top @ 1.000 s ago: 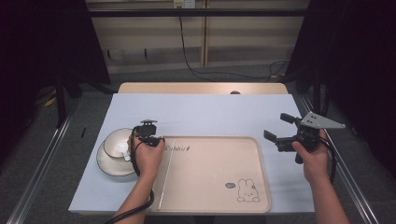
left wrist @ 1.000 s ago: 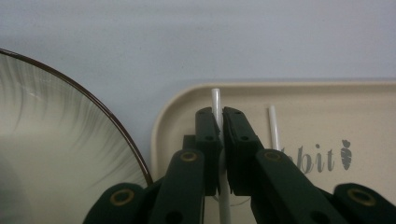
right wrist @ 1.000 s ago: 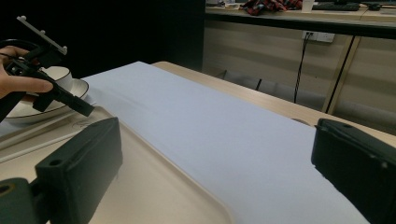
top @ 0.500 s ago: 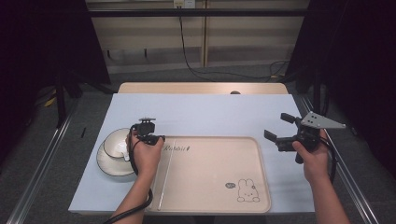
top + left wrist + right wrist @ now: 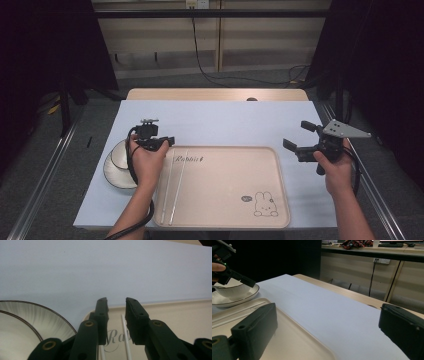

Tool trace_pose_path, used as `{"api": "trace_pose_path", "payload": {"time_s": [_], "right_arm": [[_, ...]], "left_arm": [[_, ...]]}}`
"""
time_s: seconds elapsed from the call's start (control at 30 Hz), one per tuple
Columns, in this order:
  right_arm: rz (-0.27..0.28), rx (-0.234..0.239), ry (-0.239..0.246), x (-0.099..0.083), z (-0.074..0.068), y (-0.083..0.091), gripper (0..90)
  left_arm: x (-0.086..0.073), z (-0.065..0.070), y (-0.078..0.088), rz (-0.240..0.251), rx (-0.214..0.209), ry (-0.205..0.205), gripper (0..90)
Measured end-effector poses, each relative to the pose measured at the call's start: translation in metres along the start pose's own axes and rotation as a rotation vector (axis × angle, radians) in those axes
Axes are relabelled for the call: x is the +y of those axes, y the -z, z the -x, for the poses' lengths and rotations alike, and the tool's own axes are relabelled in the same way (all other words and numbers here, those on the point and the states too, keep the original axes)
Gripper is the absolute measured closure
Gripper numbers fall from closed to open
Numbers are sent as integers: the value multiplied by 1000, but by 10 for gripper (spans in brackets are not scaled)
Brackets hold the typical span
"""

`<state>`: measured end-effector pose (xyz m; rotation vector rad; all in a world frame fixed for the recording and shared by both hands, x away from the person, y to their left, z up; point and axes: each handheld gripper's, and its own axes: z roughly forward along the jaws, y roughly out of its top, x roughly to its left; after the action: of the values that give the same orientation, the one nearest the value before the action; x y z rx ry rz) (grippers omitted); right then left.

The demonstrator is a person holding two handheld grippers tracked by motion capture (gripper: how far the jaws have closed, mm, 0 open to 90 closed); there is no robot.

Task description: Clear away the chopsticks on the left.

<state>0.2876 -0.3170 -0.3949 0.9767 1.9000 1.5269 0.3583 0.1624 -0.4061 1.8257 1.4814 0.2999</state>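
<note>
In the high view, the left gripper (image 5: 167, 141) is held at the left of centre of the frame, above the upper left corner of a beige tray (image 5: 225, 200). Its fingers have just been opening, and a narrow gap is seen between them with nothing clamped in it. Two white chopsticks (image 5: 172, 185) lie side by side along the left edge of the tray, running from just below the gripper down toward the bottom of the frame. In the left gripper view, the upper ends of the chopsticks (image 5: 124, 333) are seen on the tray (image 5: 180, 312) below the parted fingers (image 5: 102, 312), one in the gap and one behind the left finger; they are not touched by the pads.

At the left of the tray, a white bowl (image 5: 120, 156) with a dark rim line stands on a white saucer (image 5: 114, 175), partly hidden by the left hand (image 5: 145, 162). The same ware is seen at the lower left of the left gripper view (image 5: 30, 320).

The right gripper (image 5: 295, 142) is held at the right of the high-view frame, above the pale blue surface (image 5: 225, 120) just beside the right edge of the tray. Its fingers are spread wide apart and nothing is held between them.
</note>
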Motion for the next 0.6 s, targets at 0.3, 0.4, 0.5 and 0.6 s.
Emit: {"api": "trace_pose_path", "payload": {"time_s": [0.3,0.4,0.5,0.6], "right_arm": [[-4,3,-1,0,0,-1,18],[-5,5,-1,-1,0,-1,18],[-7,7,2,-1,1,-1,18],[-8,14,1,-1,0,-2,18]], "left_arm": [[0,-6,12,10,-10,3,721],[1,-9,18,4,-9,-11,721],[2,-12,25,17,-21,-9,687],[2,-13,28,20,-30,-10,694]]}}
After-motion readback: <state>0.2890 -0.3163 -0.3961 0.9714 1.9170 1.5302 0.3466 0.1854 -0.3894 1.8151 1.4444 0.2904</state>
